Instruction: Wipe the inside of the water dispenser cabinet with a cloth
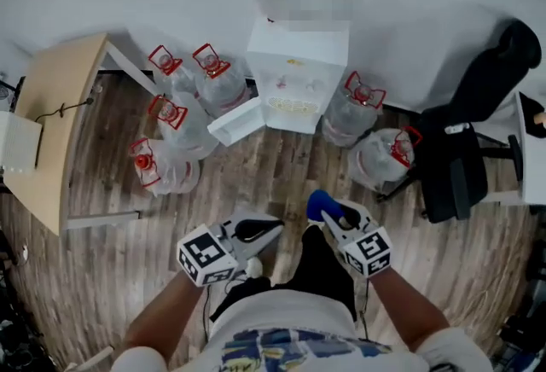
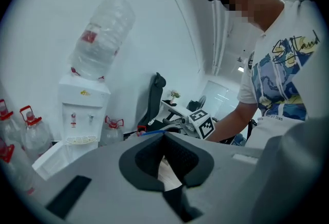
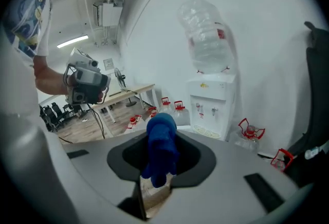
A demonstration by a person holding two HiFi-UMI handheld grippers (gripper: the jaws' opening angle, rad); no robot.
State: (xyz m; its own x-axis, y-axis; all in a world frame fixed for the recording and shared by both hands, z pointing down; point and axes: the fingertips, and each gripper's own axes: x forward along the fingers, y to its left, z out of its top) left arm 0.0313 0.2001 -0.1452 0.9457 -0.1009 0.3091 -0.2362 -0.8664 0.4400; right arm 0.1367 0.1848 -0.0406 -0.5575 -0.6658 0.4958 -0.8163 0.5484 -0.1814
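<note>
Here, plush blue cloth (image 3: 160,148) bunched between right tongs (image 3: 161,133).

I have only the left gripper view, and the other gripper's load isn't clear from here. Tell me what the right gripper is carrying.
Observer: The right gripper is shut on a blue cloth, which hangs down between its jaws.
Operator: Count the bottles on the floor for me.
Observer: The head view shows six bottles around the water dispenser: four on its left and two on its right.
Operator: Say what stands beyond the left group.
Observer: A wooden desk with a cable lying on top.
</note>
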